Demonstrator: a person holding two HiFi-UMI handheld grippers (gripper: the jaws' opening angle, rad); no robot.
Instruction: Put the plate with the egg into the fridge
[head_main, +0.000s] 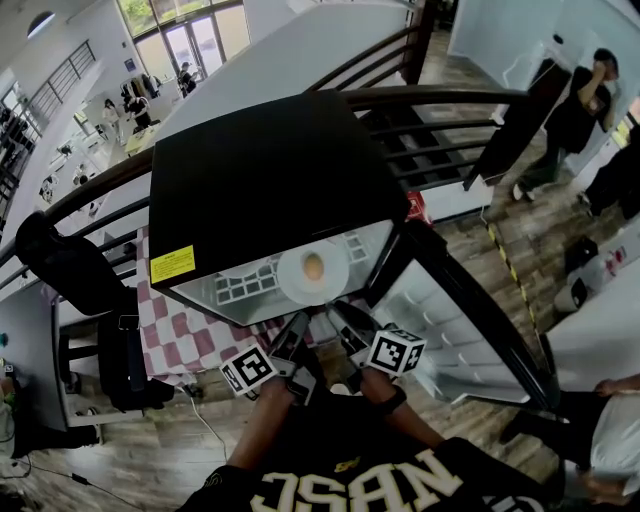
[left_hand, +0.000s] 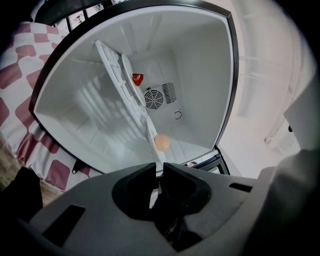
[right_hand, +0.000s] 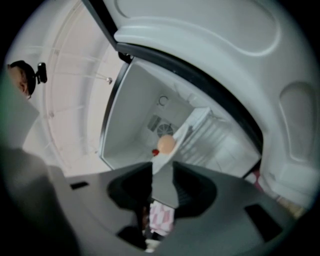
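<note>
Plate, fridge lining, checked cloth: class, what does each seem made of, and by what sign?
Plate: probably glazed ceramic, perhaps plastic; smooth white, thin rim. Fridge lining: likely moulded plastic; matt white, rounded corners. Checked cloth: seemingly woven fabric; it drapes softly.

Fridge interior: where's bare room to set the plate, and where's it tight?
Bare: the wire shelf on both sides of the plate, and the space above it back to the fan wall. Below the shelf also looks empty. Tight: the fridge mouth, where left gripper and right gripper jaws clamp the plate's rim.
</note>
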